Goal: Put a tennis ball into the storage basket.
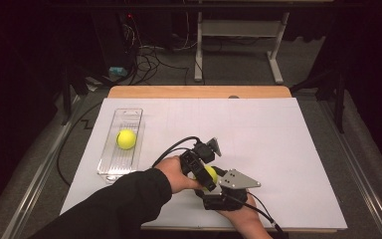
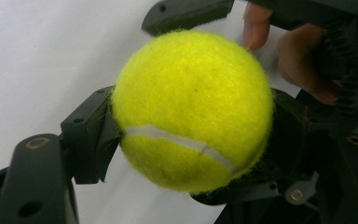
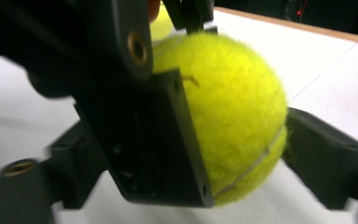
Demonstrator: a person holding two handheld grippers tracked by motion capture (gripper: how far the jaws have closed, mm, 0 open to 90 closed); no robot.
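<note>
A yellow tennis ball (image 1: 211, 173) is held just above the white sheet near the table's front edge. My left gripper (image 1: 205, 172) comes in from the left and is shut on it. In the left gripper view both black pads press the sides of the ball (image 2: 191, 107). My right gripper (image 1: 215, 183), under its grey plate, reaches in from the front. In the right gripper view its jaws straddle the ball (image 3: 233, 107), and one stands off it with the left gripper's pad (image 3: 154, 144) in between. A second tennis ball (image 1: 126, 139) lies in a clear tray (image 1: 113, 168).
A white sheet (image 1: 278, 139) covers the table, with a wooden strip (image 1: 199, 92) bare along the far edge. The clear tray sits at the left side. Beyond the table are cables (image 1: 149, 59) on the floor and a white desk frame (image 1: 238, 45).
</note>
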